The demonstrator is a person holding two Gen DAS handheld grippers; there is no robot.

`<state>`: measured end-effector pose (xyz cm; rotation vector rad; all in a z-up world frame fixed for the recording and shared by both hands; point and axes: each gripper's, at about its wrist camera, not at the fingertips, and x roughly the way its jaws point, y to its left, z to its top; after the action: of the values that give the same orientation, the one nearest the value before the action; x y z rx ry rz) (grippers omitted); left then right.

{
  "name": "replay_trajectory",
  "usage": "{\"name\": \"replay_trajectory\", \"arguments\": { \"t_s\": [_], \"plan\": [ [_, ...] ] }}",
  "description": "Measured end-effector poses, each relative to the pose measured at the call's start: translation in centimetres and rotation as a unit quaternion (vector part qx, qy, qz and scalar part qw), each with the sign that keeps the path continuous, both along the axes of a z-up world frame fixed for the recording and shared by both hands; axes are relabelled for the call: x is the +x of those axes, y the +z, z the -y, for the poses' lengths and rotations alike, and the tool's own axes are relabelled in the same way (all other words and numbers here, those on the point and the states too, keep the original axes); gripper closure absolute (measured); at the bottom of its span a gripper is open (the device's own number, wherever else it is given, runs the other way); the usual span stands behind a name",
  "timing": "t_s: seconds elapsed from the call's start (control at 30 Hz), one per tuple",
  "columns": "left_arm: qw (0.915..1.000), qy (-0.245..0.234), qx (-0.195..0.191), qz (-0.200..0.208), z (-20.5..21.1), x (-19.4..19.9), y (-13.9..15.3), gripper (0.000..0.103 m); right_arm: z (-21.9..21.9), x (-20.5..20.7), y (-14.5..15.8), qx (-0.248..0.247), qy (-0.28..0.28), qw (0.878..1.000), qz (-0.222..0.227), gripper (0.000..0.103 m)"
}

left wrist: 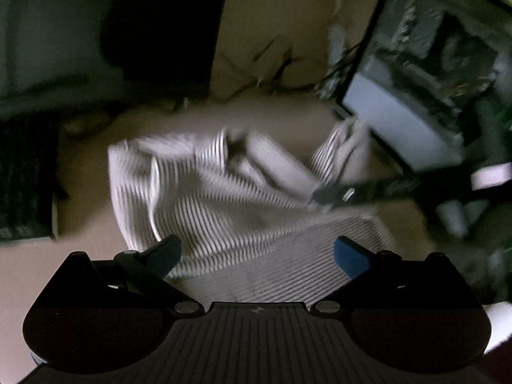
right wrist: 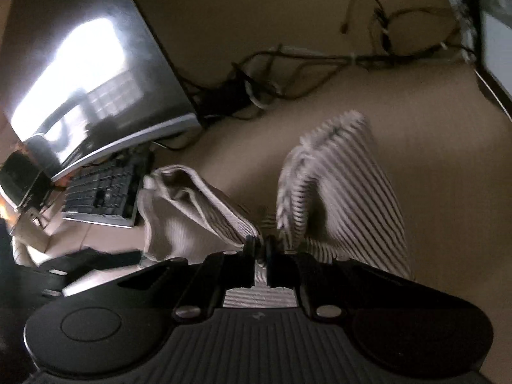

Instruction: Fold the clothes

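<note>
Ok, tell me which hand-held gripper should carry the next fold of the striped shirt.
Right. The right hand-held gripper is already shut on the striped shirt, lifting a bunch of it. The left hand-held gripper is wide open above the cloth, holding nothing.

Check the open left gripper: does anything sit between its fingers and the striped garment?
Nothing visible does. The left gripper hangs open directly over the striped garment, only air between. The right gripper is already shut on the cloth.
</note>
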<state>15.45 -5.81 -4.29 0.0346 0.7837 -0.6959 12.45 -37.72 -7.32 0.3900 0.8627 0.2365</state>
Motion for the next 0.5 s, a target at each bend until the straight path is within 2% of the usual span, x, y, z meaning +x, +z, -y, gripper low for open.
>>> {"name": "replay_trajectory", "arguments": {
  "t_s": [0.1, 0.2, 0.33, 0.5],
  "plan": [
    [0.9992, -0.006, 0.008, 0.040, 1.3, 0.7, 3.5, 0.000, -0.6, -0.2, -0.7, -0.005, -0.010, 1.000, 0.004, 0.097],
    [0.9963, -0.030, 0.039, 0.070, 5.8, 2.9, 4.3, 0.000, -0.5, -0.2, -0.7, -0.003, -0.013, 1.000, 0.003, 0.097],
    [0.9942, -0.041, 0.078, 0.061, 9.3, 5.4, 2.7, 0.000, -0.4, -0.1, -0.9, 0.000, -0.017, 1.000, 0.002, 0.097],
    [0.9913, -0.022, 0.118, 0.053, 10.2, 5.9, 0.6, 0.000, -0.2, -0.1, -1.0, 0.005, -0.021, 1.000, 0.000, 0.097]
  ]
}}
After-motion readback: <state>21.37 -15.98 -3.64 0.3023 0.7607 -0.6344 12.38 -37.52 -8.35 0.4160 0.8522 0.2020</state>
